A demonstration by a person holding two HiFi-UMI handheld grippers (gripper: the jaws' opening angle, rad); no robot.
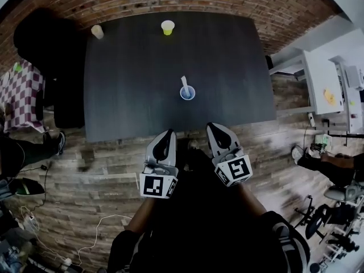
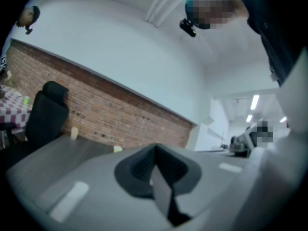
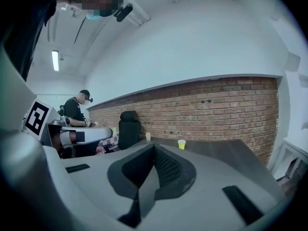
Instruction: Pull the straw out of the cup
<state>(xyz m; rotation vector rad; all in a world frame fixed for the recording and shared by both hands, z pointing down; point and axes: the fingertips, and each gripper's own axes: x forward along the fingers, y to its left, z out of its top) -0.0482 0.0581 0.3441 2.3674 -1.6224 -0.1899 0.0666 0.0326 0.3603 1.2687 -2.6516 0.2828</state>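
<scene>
A: Jaws first?
B: L gripper point(image 2: 155, 150): jaws together, nothing btwn them. R gripper point(image 3: 154, 150): same, pads meeting, empty. Both must part before any grab.
A: Where are they vs the counter?
B: Head view: both held over the floor point(image 1: 85, 198), short of the counter's point(image 1: 125, 107) near edge, tips pointing fwd.
A: Straw?
B: In the cup point(image 1: 187, 94), which stands upright on the counter, approx centre, a bit back from the near edge. Straw point(image 1: 183, 84) sticks out the top. Its long axis is tilted, w/ the upper end leaning far-left. Neither gripper view shows it; prob. hidden behind their own jaws.
A: Which side's nearer?
B: Cup lies ahead & btwn the two tips, approx even; R maybe a touch closer. My guess: one steadies the cup, the other nips the straw near its top & draws along the lean, not straight up.
A: Room?
B: Plenty. Counter's bare round the cup. Yellow cup point(image 1: 167, 27) & pale cup point(image 1: 97, 31) sit at the far edge, well apart from it. Chair point(image 3: 129, 129) is off the far-left corner, out of the way. One risk, I reckon: a light cup could tip or slide if the straw drags.
</scene>
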